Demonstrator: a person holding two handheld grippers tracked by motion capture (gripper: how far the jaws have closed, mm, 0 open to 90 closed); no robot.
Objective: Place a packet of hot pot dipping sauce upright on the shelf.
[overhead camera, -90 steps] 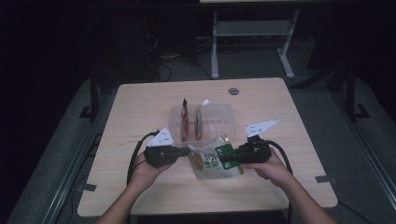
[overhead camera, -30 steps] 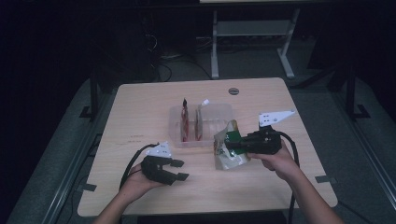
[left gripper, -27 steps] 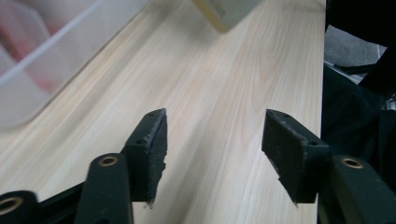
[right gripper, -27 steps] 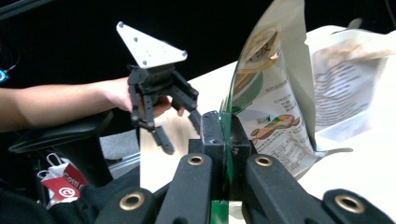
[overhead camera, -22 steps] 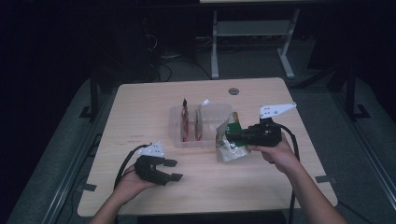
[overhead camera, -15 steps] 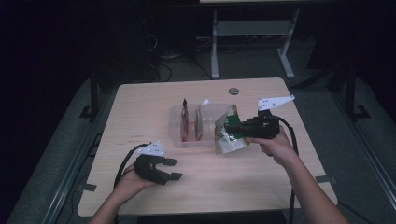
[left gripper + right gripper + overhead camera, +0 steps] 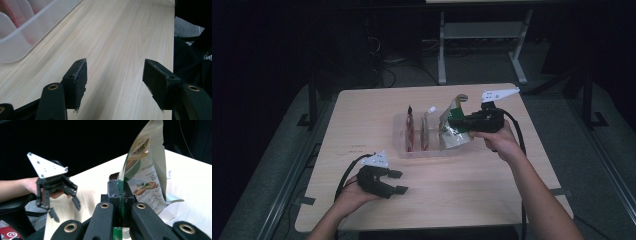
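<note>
High view: the right gripper (image 7: 460, 121) has its fingers clamped on a green-and-silver pouch (image 7: 453, 131), which stands tilted over the right end of a clear bin (image 7: 404, 150) on the worktop (image 7: 492, 185). Whether the pouch's lower edge touches the bin floor is unclear. Left of those fingers, inside the bin, two reddish packets (image 7: 411, 132) stand on edge between dividers. The left gripper (image 7: 395, 181) rests low near the worktop's front edge, well apart from the bin, its fingers spread with nothing between them; its jaws have just been opening.

Left gripper view: the fingers (image 7: 79, 80) stand apart over bare worktop (image 7: 120, 37). The bin (image 7: 22, 37) lies beyond them to the upper left, red showing through its wall.

Right gripper view: the fingers (image 7: 113, 192) pinch the pouch (image 7: 147, 172) by its edge, and the pouch rises above them. The left gripper (image 7: 63, 208) hangs off to their left.
</note>
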